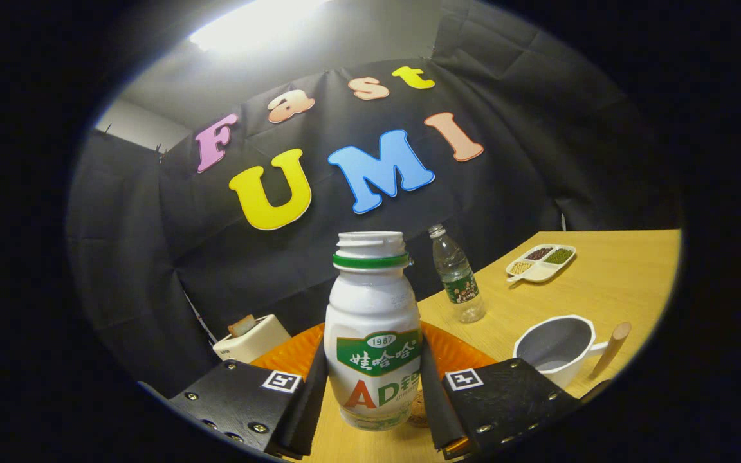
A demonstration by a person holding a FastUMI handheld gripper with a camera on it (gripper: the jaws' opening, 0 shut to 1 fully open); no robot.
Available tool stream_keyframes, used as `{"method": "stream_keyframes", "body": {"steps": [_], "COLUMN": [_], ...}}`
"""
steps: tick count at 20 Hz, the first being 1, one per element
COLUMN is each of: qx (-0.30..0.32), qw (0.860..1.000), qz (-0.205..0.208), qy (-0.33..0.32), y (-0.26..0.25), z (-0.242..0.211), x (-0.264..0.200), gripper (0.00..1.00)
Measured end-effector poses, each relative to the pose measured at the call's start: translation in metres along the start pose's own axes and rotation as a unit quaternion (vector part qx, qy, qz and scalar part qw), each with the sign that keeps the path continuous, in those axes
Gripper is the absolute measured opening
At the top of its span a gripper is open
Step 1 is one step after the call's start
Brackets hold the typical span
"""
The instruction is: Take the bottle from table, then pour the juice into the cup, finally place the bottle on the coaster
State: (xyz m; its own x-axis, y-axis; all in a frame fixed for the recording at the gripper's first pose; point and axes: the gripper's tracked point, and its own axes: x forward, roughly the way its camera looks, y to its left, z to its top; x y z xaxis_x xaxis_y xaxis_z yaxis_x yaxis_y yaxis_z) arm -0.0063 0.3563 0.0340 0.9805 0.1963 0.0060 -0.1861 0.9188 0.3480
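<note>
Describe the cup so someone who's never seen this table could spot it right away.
On the wooden table, look just beyond the fingers holding the white bottle, on the far side from the toaster. The cup sits there, open and empty: grey inside, white outside, with a wooden stick handle.

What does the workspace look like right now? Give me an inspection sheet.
Surface: light wooden table.
Job's things: white plastic bottle with green neck ring, uncapped, upright between the fingers; grey cup with wooden handle beside it; coaster not identified.
Clutter: orange plate, clear water bottle, white divided dish of beans, cream toaster.
Grippers: hand-held gripper shut on the bottle.
Cables: nothing seen.
Surroundings: black cloth wall.
</note>
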Motion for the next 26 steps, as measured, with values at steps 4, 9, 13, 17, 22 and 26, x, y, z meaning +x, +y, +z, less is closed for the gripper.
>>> {"method": "stream_keyframes", "body": {"steps": [4,9,13,17,22,26], "qx": [-0.112,-0.173,-0.187,-0.222,-0.216,-0.211], "qw": [0.993,0.985,0.982,0.973,0.974,0.975], "qz": [-0.020,-0.026,-0.029,-0.037,-0.032,-0.029], "qy": [-0.013,-0.004,0.020,0.043,0.058,0.068], "y": [-0.002,-0.004,-0.009,-0.014,-0.013,-0.013], "z": [0.002,-0.010,-0.028,-0.045,-0.058,-0.066], "x": [0.009,0.021,0.029,0.036,0.043,0.046], "gripper": [0.67,0.67,0.67,0.67,0.67,0.67]}}
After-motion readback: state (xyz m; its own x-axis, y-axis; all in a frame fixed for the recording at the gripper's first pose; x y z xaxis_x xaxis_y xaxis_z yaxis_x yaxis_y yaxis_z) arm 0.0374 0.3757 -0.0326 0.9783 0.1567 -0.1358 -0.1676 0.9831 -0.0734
